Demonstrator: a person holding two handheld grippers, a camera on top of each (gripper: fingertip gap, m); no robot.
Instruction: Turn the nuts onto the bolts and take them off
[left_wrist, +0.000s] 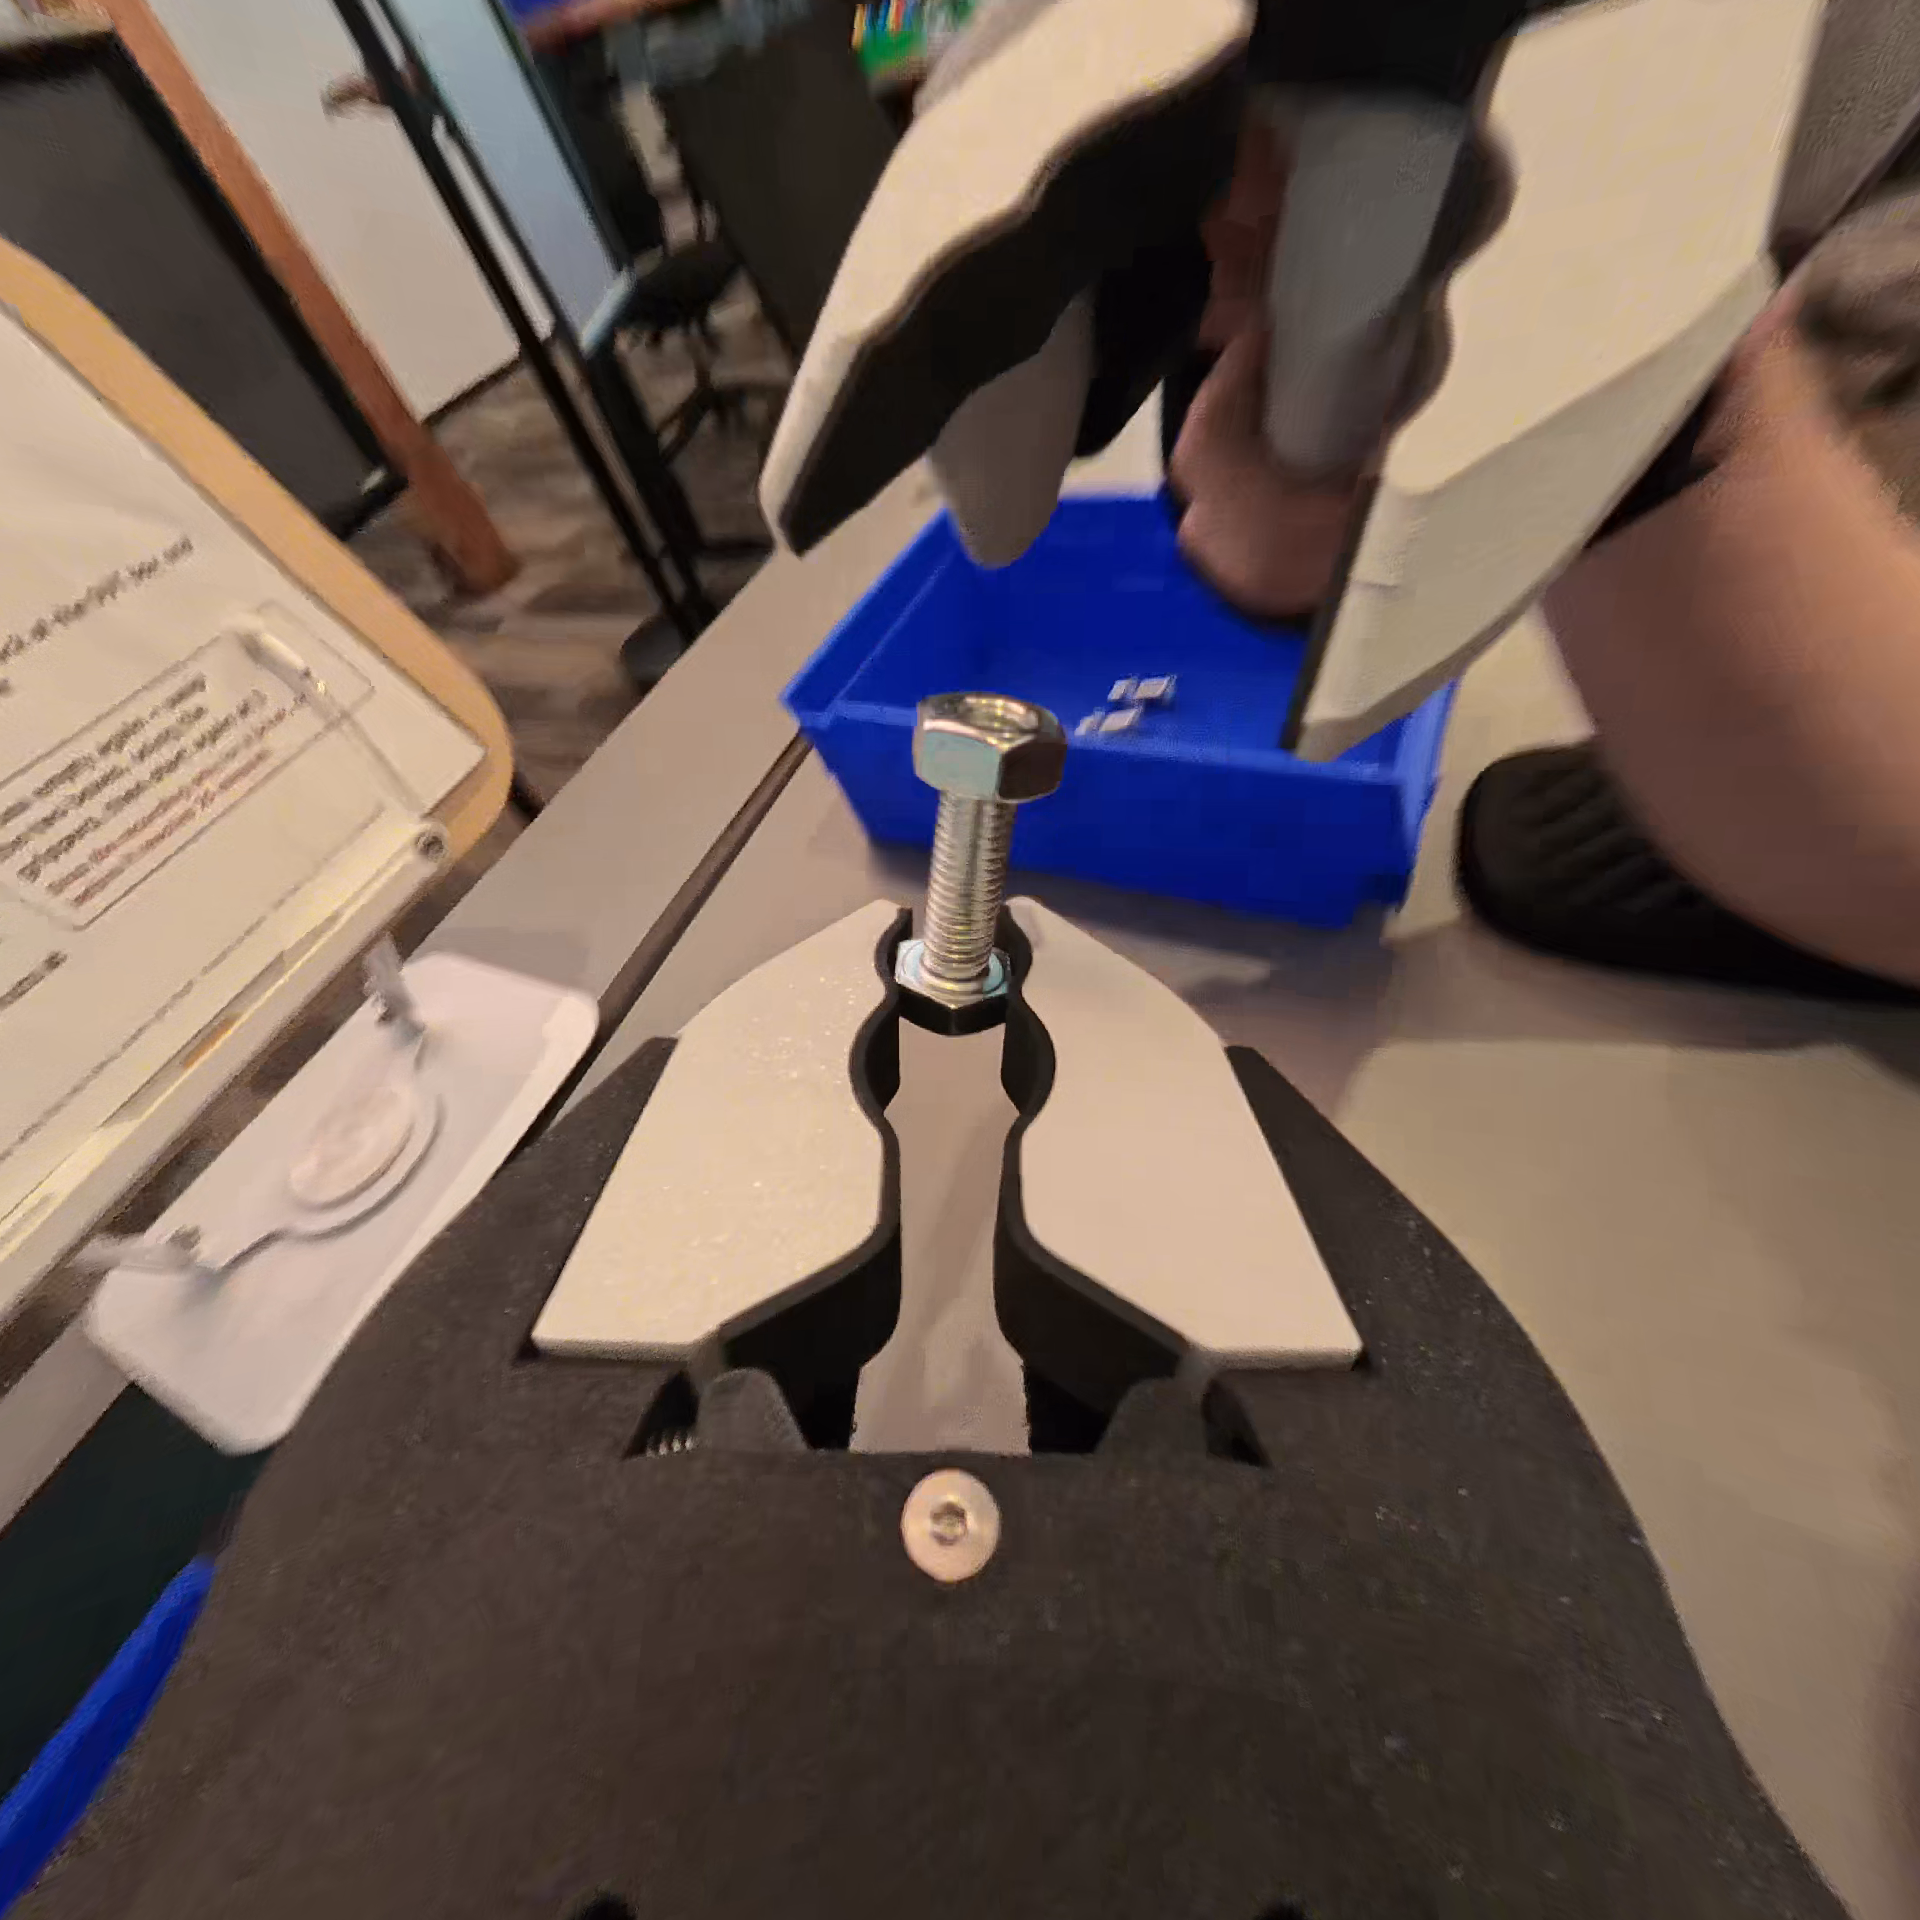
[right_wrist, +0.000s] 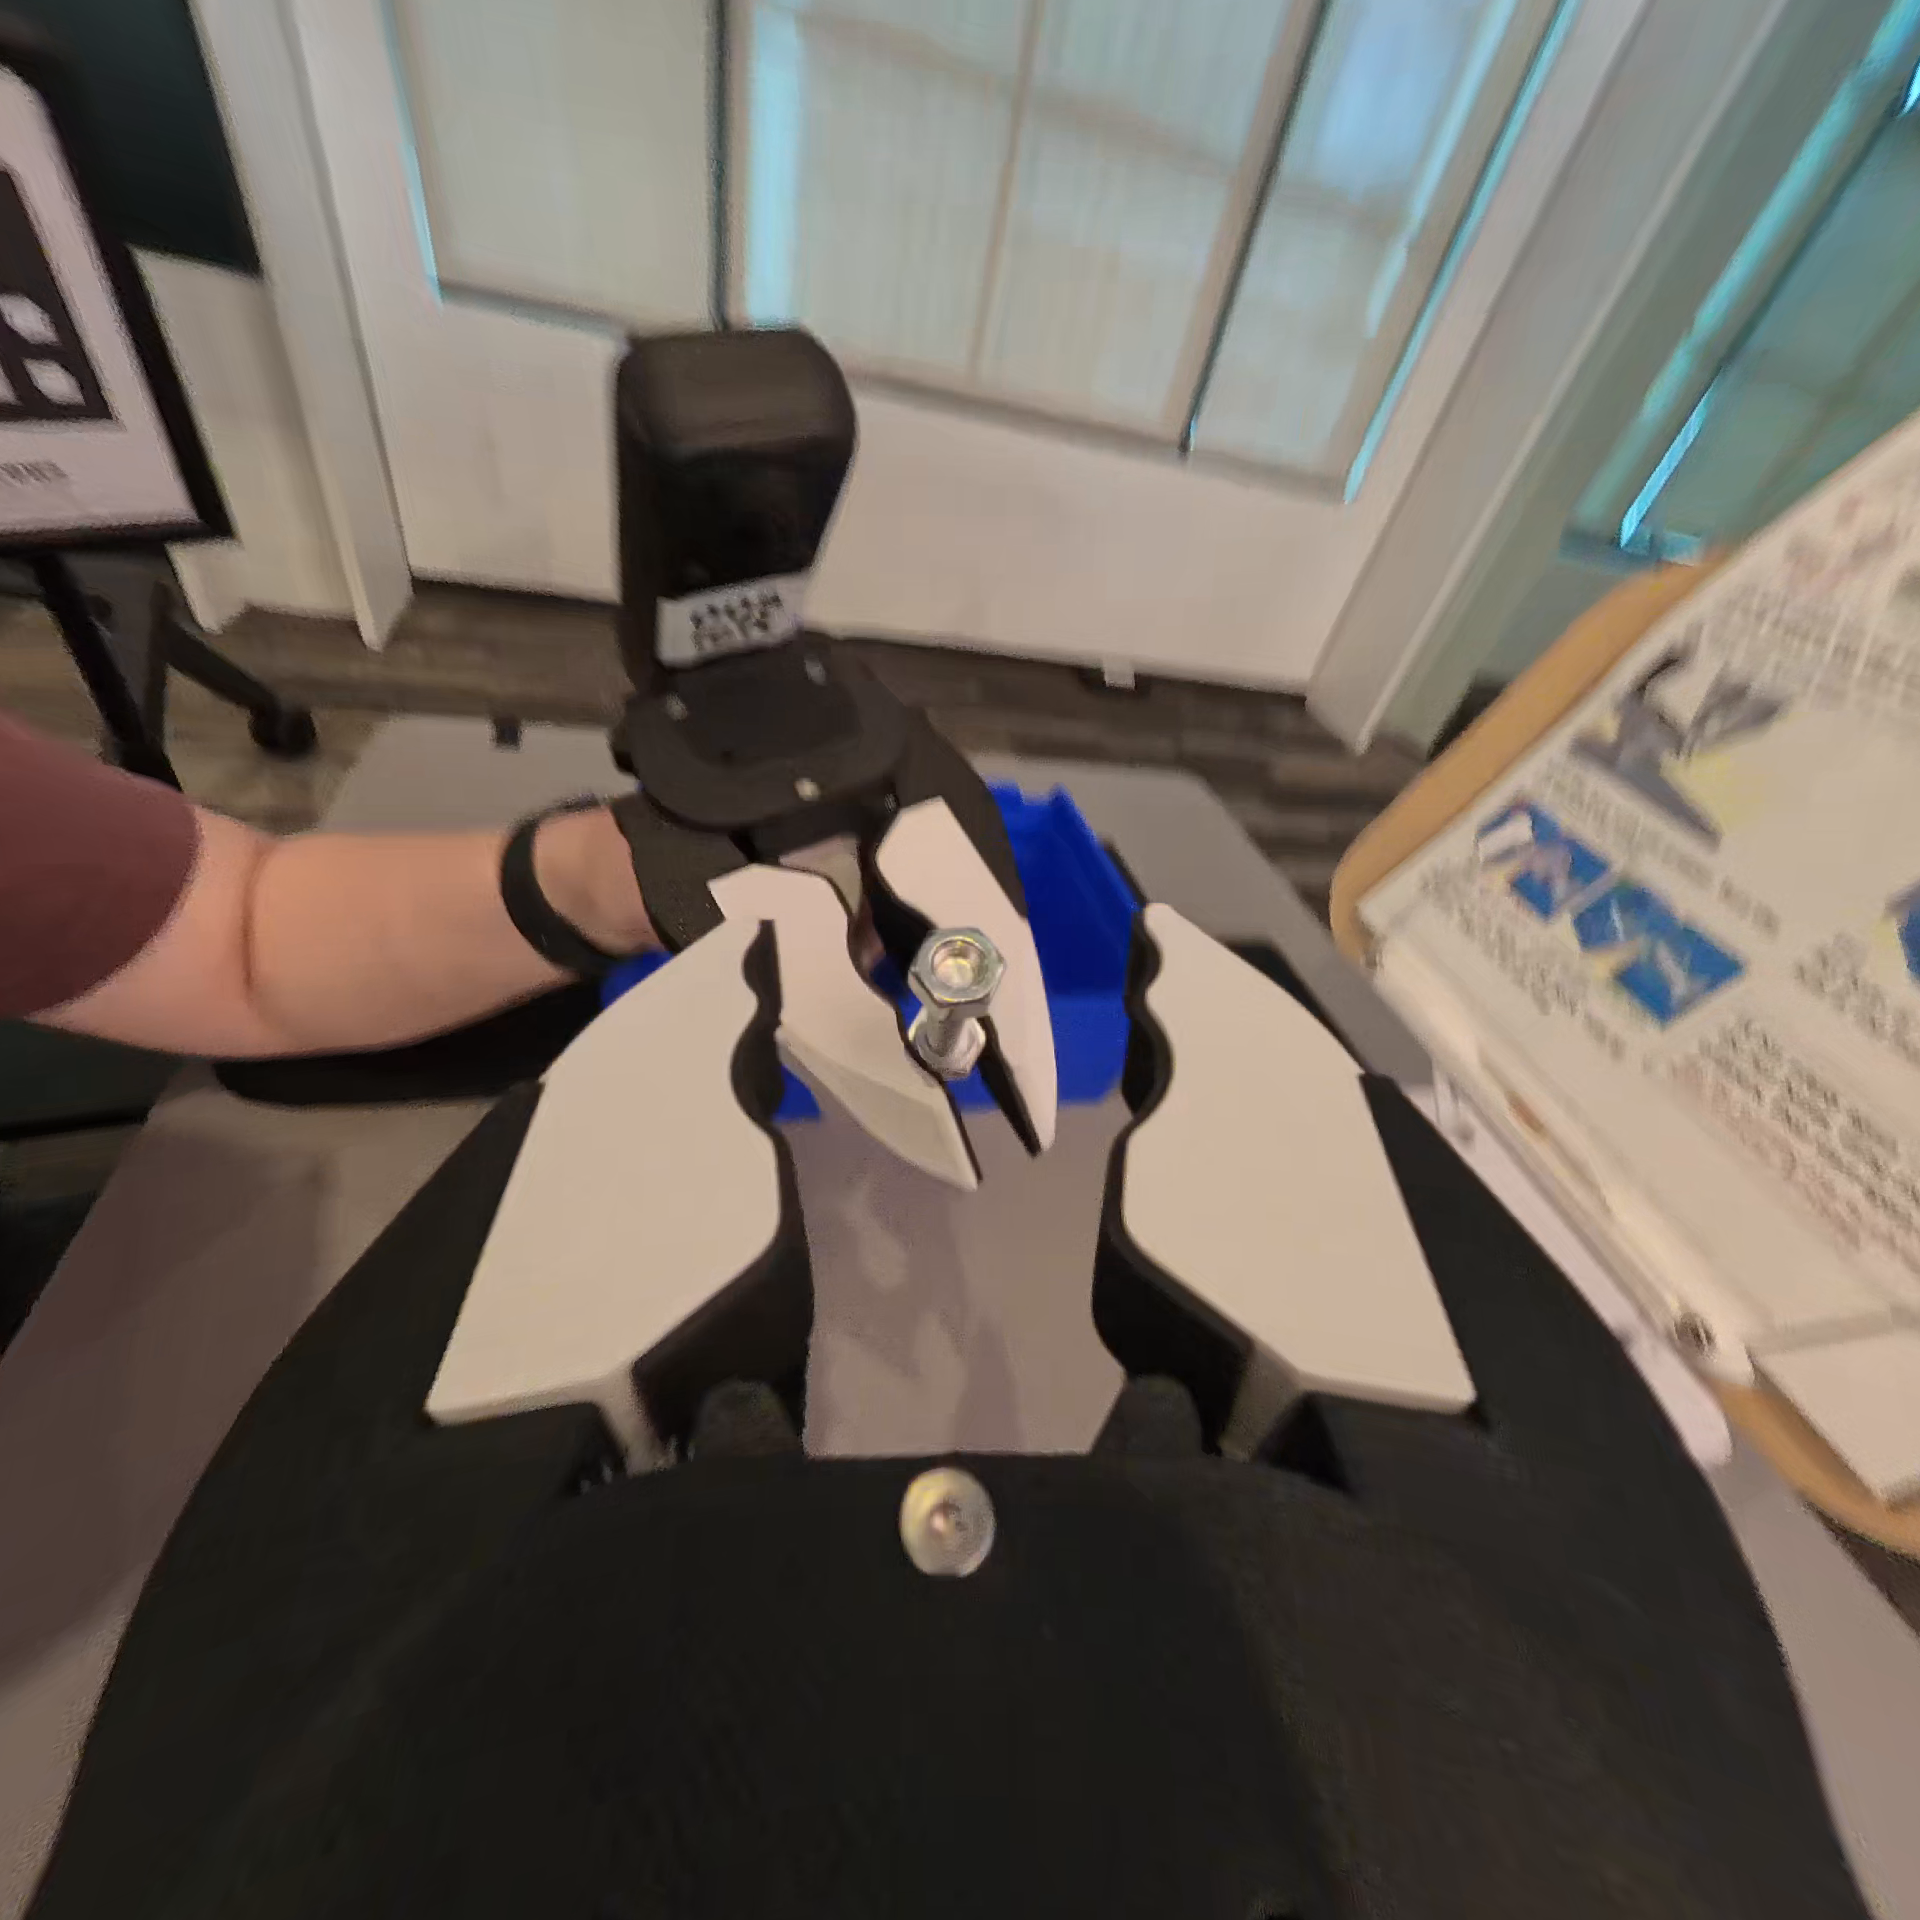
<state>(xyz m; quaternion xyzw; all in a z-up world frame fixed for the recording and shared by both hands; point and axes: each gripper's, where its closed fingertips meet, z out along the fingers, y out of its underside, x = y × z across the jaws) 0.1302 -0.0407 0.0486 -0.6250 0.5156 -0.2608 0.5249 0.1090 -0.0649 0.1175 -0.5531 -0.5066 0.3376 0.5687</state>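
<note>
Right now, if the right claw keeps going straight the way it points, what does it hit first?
Probably the nut atop the bolt held in the left claw; the open right claw frames it, though depth is unclear.

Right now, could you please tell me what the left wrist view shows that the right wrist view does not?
Only the left wrist view shows loose metal pieces lying in the blue bin. Only the right wrist view shows the windows and a person's forearm. Both show the bolt, upright with a nut at its top, clamped in the left gripper, and the right gripper with jaws open.
</note>
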